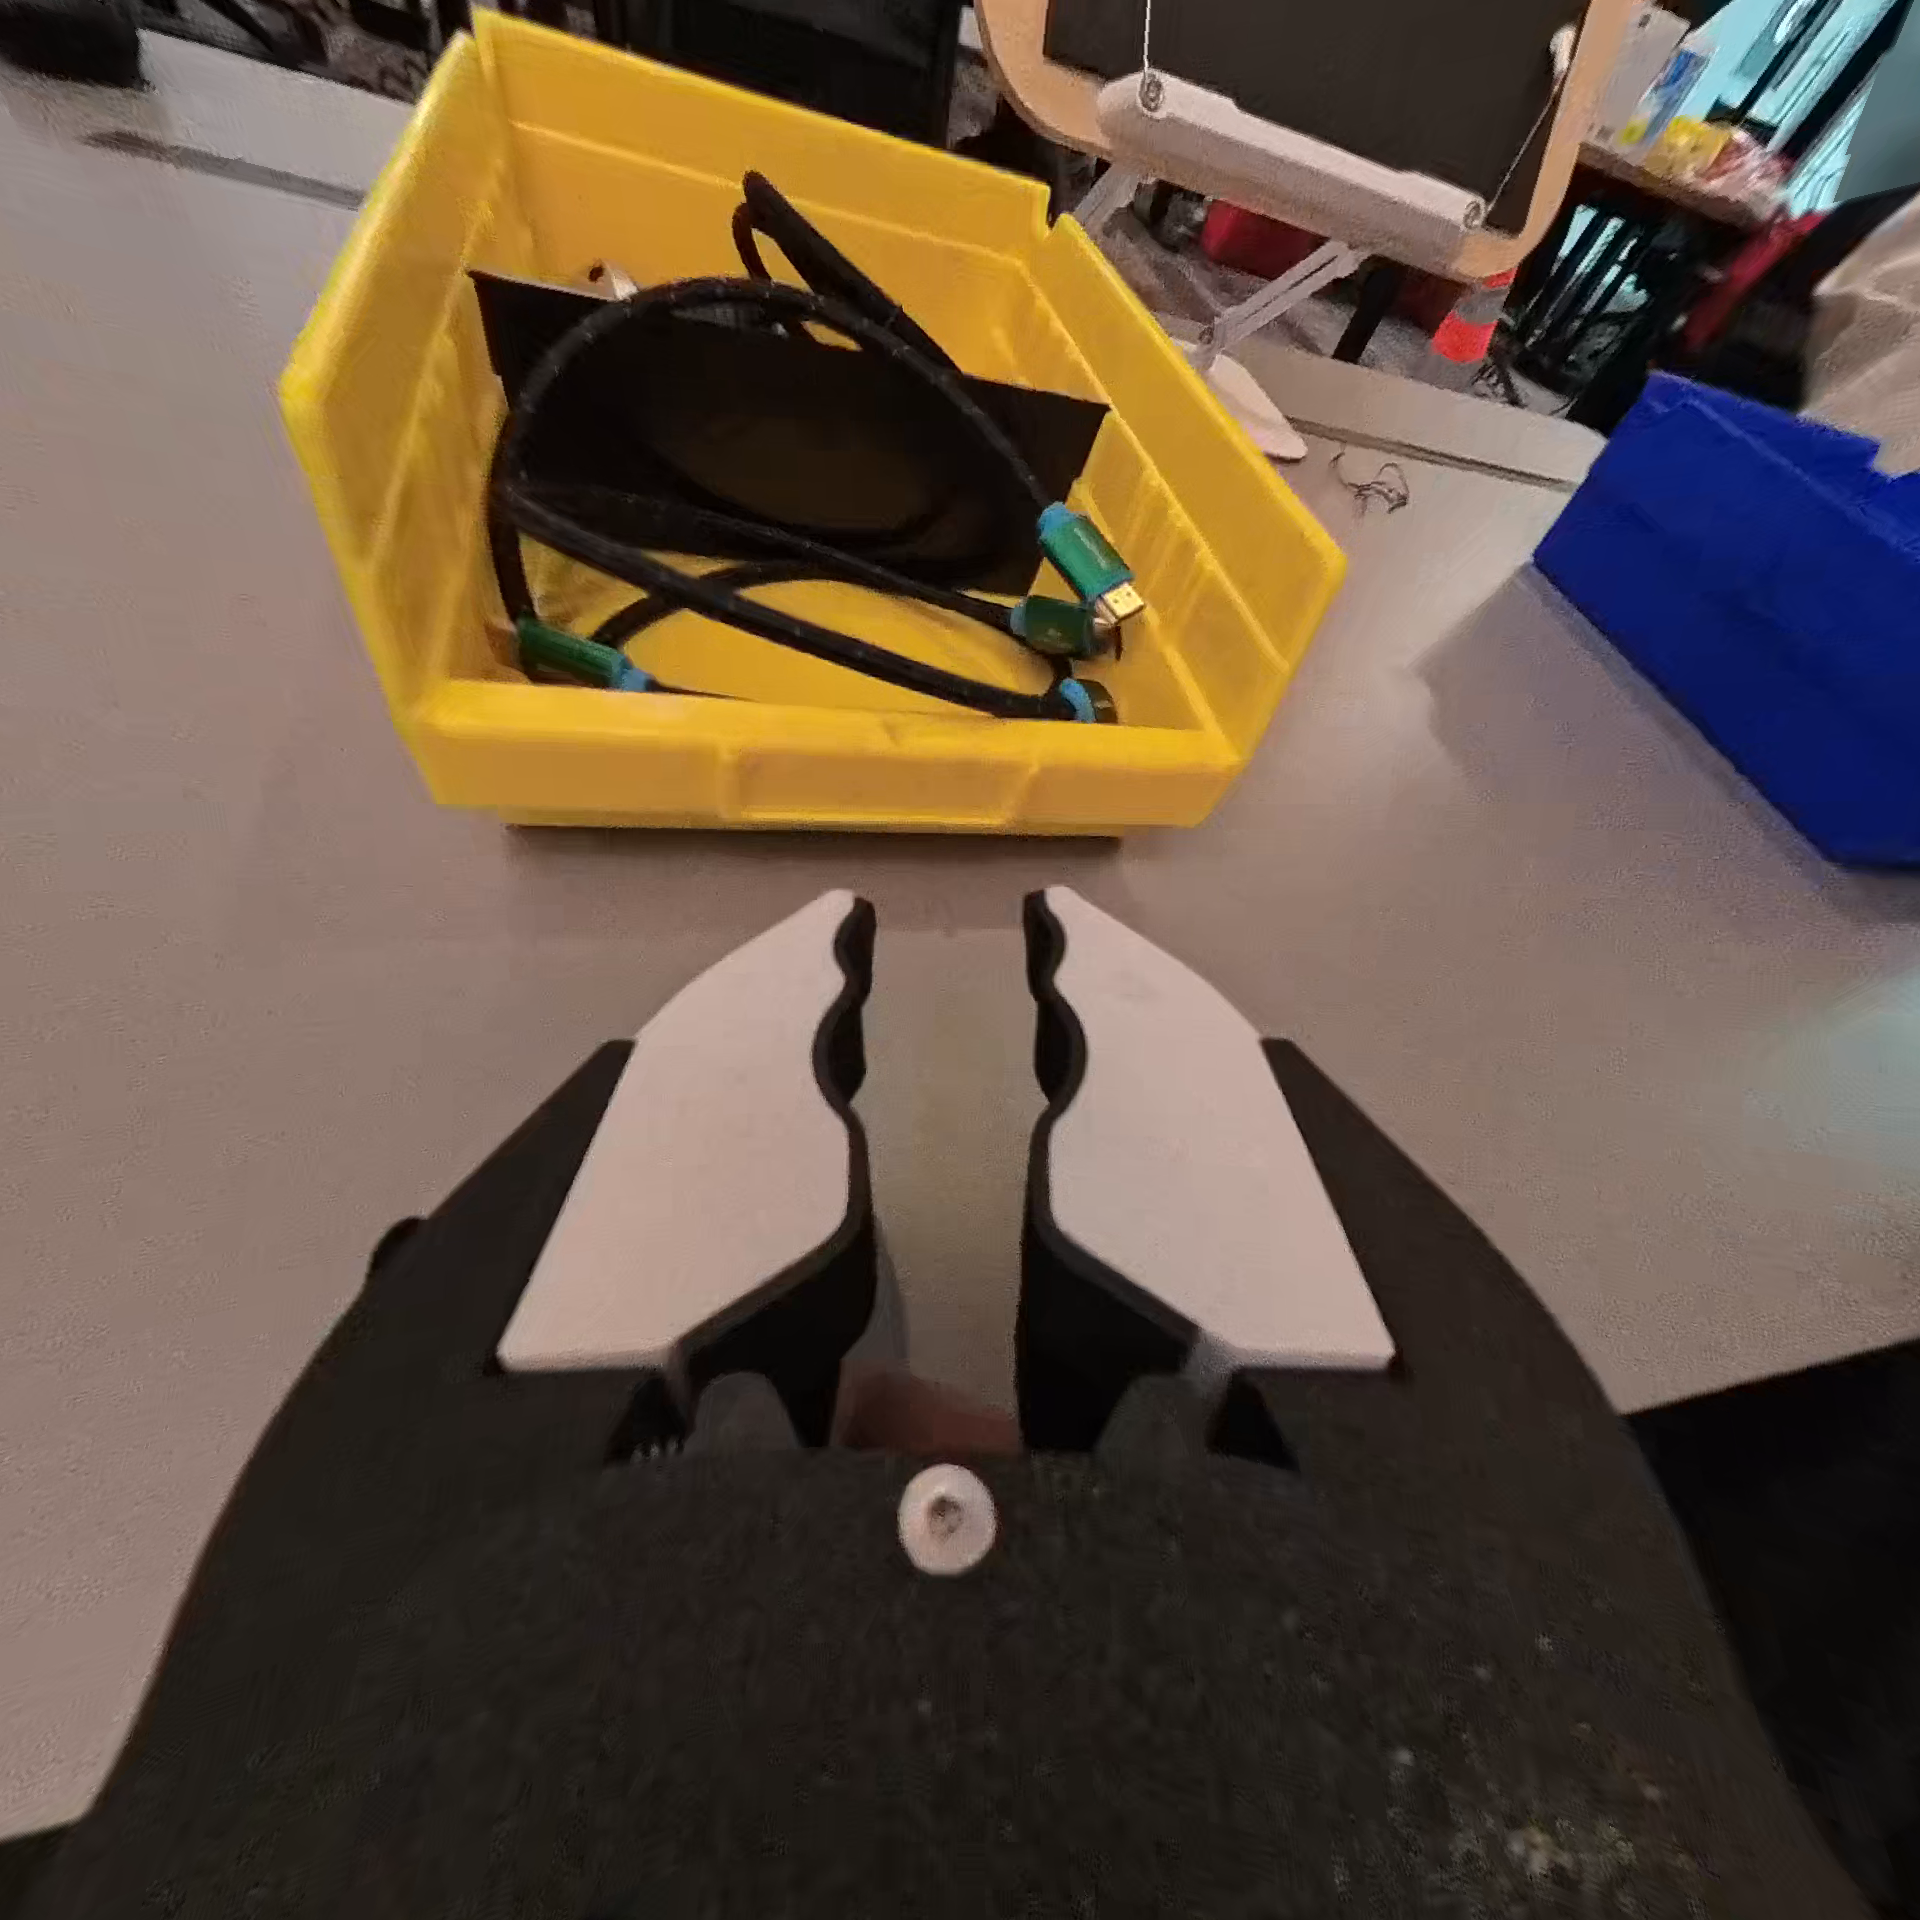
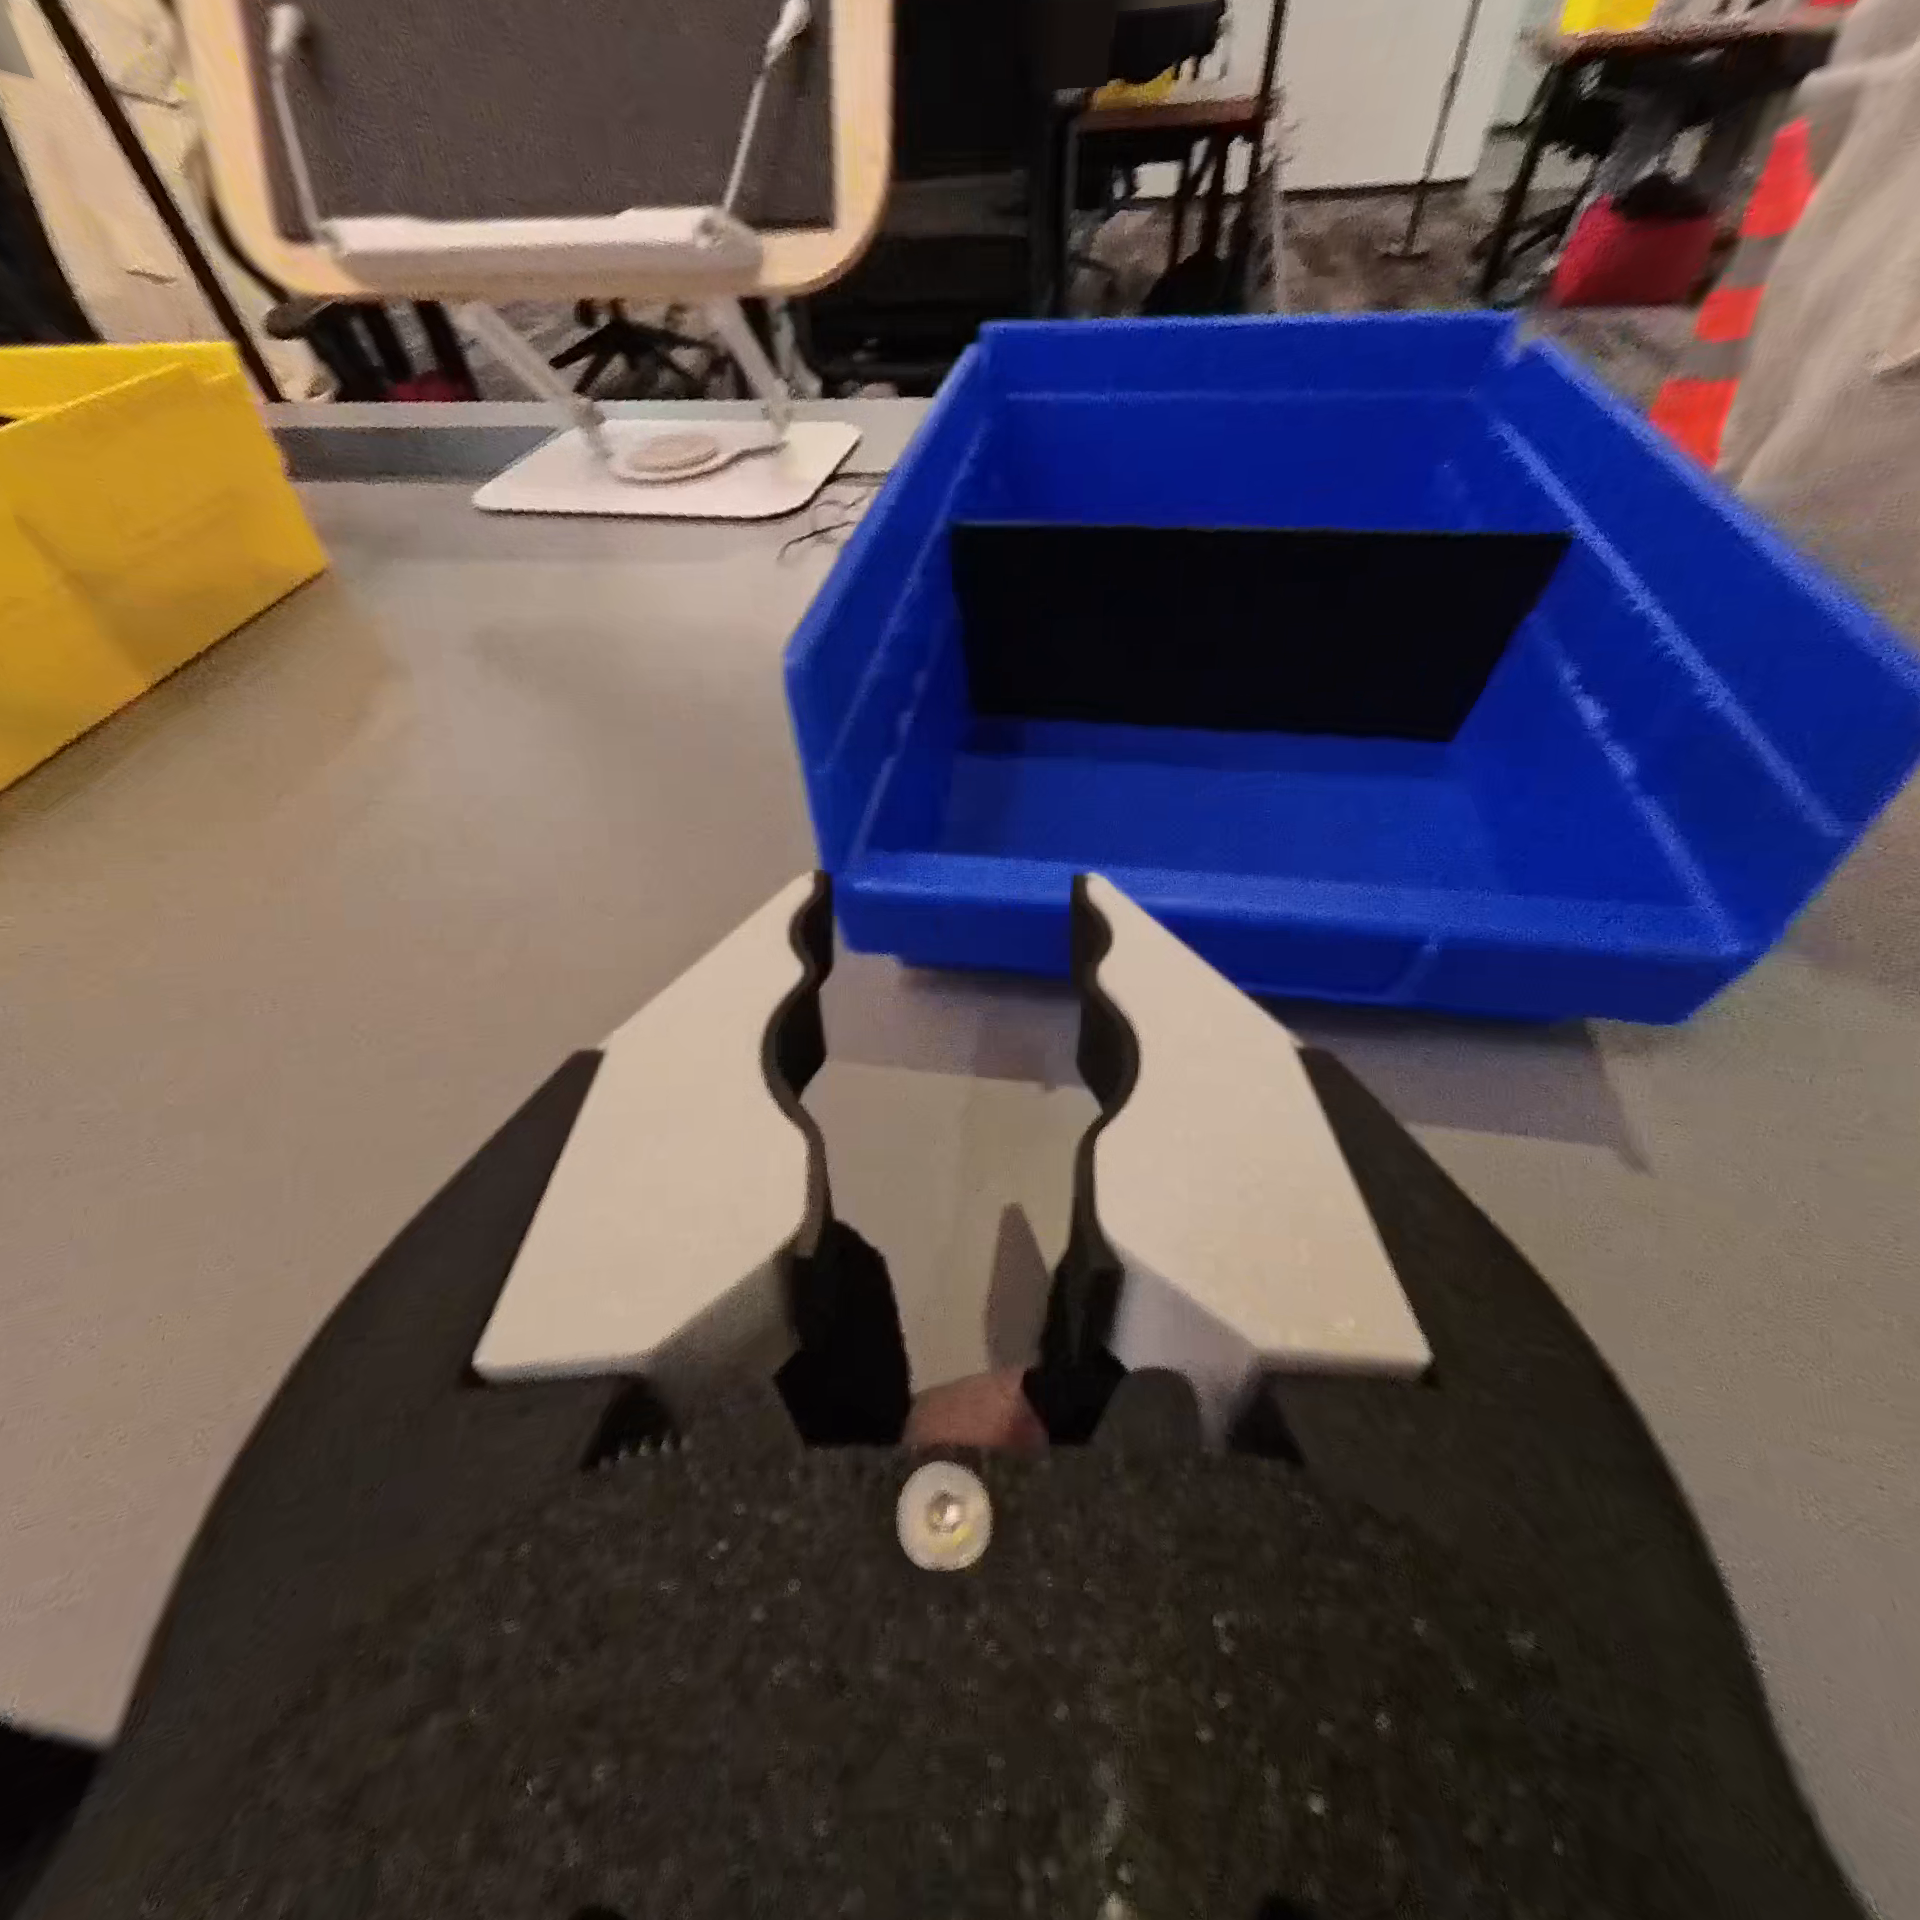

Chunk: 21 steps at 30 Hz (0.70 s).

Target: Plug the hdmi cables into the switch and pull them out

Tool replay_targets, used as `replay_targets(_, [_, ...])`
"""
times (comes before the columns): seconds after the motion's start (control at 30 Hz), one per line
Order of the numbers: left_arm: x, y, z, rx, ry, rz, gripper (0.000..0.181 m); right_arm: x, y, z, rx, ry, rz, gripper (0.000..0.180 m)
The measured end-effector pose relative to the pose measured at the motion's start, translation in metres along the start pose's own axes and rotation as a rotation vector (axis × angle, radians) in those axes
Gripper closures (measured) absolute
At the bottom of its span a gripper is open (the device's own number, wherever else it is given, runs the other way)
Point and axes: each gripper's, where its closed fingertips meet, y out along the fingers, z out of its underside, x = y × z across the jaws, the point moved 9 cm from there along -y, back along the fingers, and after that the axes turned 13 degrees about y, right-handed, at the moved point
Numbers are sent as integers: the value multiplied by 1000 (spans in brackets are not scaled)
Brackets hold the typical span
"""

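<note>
1. Both of my grippers hang low over the grey desk (image 1: 260, 831). The left gripper (image 1: 949, 909) has its jaws parted a little and holds nothing.
2. My right gripper (image 2: 951, 894) has its jaws parted somewhat wider, also holding nothing; its tips sit just before the blue bin (image 2: 1714, 665).
3. One yellow bin (image 1: 831, 774) stands ahead of my left gripper, apart from it. Coiled black hdmi cables (image 1: 790, 613) lie inside; I count four green plugs with blue collars, among them one (image 1: 1084, 554) near the bin's right wall.
4. A black divider (image 2: 1226, 634) stands upright across the blue bin.
5. I cannot make out the switch, and any writing on the plugs is too small to tell.
</note>
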Motion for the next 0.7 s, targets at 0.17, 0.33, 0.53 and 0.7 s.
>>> replay_targets(0.17, [6, 4, 0, -74, 134, -78, 147, -22, -7, -15, -214, -28, 201, 101])
replay_targets(0.33, [-3, -1, -3, -73, 201, -102, 149, -26, -7, -10, -175, 182, 99, 103])
replay_targets(0.53, [1, 2, 0, 7, 140, -81, 149, -18, -3, -8, -45, 200, 7, 108])
replay_targets(0.7, [4, 4, 4, 33, 49, -22, 149, -9, 2, -6, -12, 164, -7, 117])
